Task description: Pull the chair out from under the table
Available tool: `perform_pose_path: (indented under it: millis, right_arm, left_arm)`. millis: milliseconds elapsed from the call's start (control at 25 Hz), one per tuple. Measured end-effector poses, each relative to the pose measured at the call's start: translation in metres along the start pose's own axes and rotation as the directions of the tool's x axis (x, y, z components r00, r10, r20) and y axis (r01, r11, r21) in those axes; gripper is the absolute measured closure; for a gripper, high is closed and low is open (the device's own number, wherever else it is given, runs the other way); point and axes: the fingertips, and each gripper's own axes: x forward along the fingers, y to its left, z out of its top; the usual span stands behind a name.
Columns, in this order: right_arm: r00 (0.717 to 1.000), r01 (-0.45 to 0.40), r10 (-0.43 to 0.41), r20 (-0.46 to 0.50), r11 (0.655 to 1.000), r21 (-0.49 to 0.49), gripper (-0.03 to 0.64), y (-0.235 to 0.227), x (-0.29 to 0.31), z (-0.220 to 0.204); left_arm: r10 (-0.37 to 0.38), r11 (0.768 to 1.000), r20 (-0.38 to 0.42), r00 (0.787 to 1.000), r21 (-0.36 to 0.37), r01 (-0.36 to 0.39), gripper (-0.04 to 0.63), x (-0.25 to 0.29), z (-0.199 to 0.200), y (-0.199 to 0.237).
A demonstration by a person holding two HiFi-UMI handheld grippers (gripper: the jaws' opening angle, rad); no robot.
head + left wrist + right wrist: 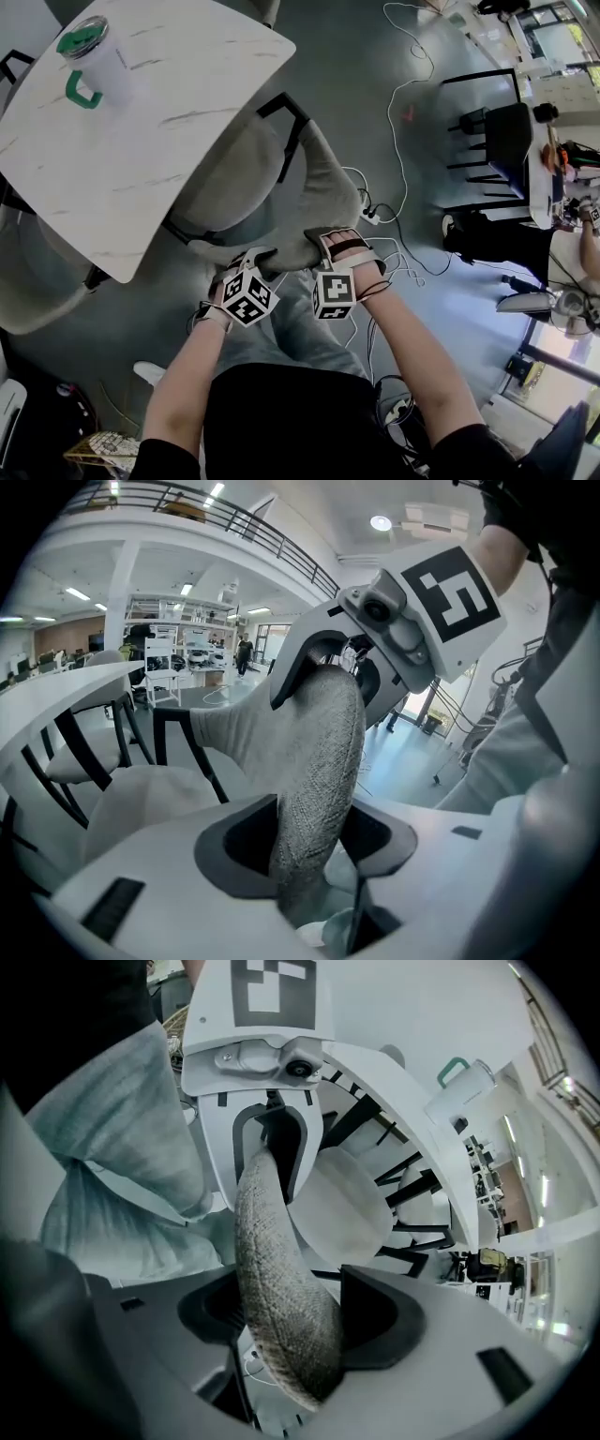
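Grey chair backrest, at an edge of the tabletop: my left claw and right claw both pinch it.

White plastic tumbler with green lid and handle noted at 10 o'clock; black metal-framed chair seen on grey floor at 3 o'clock.

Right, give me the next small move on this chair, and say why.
Probably squeeze both grippers firmly before pulling back. The left gripper and the right gripper each straddle the top of the backrest. It isn't clear that either pinches it tightly, and the seat sits partly under the table.
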Motion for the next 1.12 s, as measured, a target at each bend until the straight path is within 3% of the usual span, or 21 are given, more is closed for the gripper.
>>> perform_pose_path:
  millis: [200, 680, 1120]
  right_arm:
    - [1.0, -0.006, 0.006, -0.015, 1.0, -0.027, 0.354, 0.003, 0.002, -0.002]
    - [0.996, -0.087, 0.084, -0.027, 0.987, -0.133, 0.439, 0.01, -0.003, -0.008]
    - [0.986, -0.163, 0.154, -0.065, 0.97, -0.178, 0.442, 0.043, -0.015, -0.047]
  left_arm:
    - [0.032, 0.999, -0.008, 0.999, 0.015, -0.032, 0.417, 0.003, -0.001, -0.001]
    - [0.085, 0.996, -0.026, 0.996, -0.033, -0.086, 0.433, 0.004, 0.0, 0.0]
    - [0.078, 0.992, -0.024, 0.997, -0.094, -0.08, 0.448, 0.035, 0.011, -0.051]
